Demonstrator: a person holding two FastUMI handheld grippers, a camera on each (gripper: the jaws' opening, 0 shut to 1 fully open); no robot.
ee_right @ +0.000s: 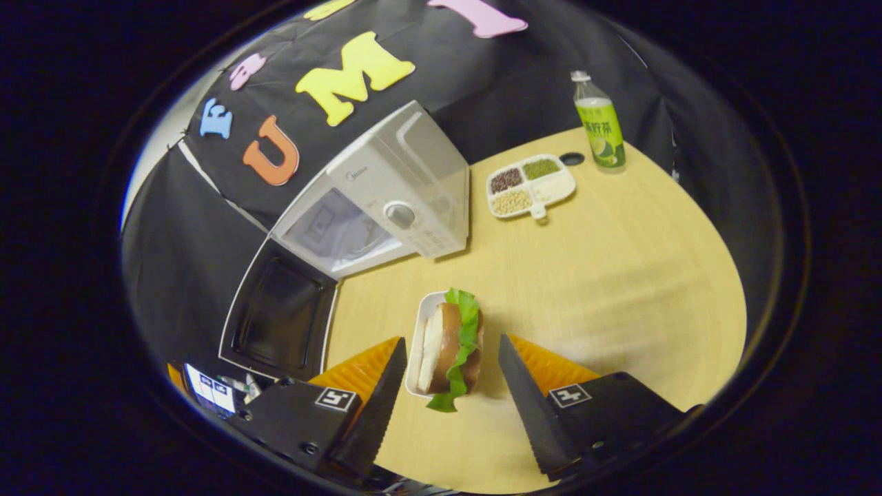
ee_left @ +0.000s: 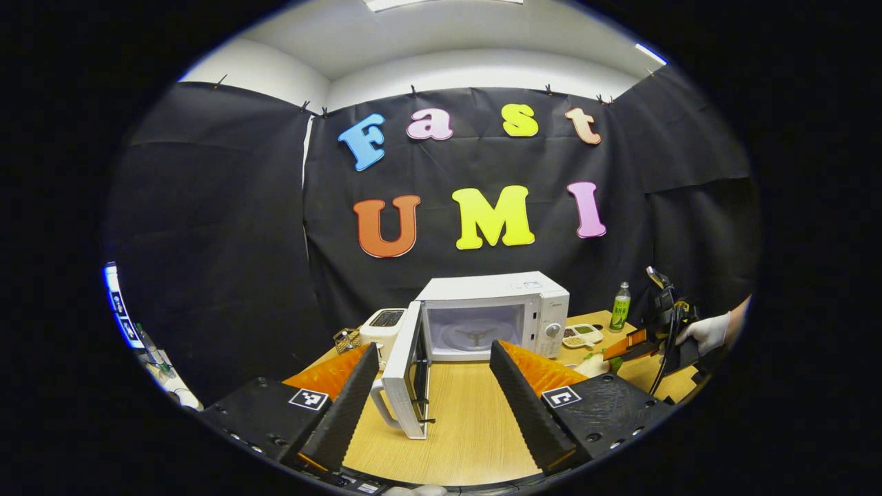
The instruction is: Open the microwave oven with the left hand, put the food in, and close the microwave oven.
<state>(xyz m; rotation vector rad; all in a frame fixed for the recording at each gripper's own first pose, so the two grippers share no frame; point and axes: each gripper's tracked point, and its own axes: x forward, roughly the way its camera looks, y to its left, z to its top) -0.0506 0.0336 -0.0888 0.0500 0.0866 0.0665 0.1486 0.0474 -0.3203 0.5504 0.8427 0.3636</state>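
The white microwave oven [ee_left: 496, 303] stands at the back of the wooden table with its door [ee_left: 403, 375] swung wide open toward me; the cavity with its glass turntable [ee_left: 475, 336] holds nothing. My left gripper [ee_left: 434, 355] is open, back from the door, its fingers to either side of the door and cavity and off them. In the right gripper view the microwave oven [ee_right: 400, 196] and its open door [ee_right: 279, 317] lie at upper left. A sandwich with lettuce on a small white dish [ee_right: 448, 341] rests on the table. My right gripper [ee_right: 451, 348] is open and straddles the dish, fingers apart from it.
A white toaster [ee_left: 384, 322] stands left of the microwave. A divided tray of beans [ee_right: 529, 184] and a green drink bottle [ee_right: 599, 124] stand to its right. A gloved hand [ee_left: 706, 331] holds the other gripper at the table's right side. Bare wooden tabletop [ee_right: 620, 275] spreads to the right.
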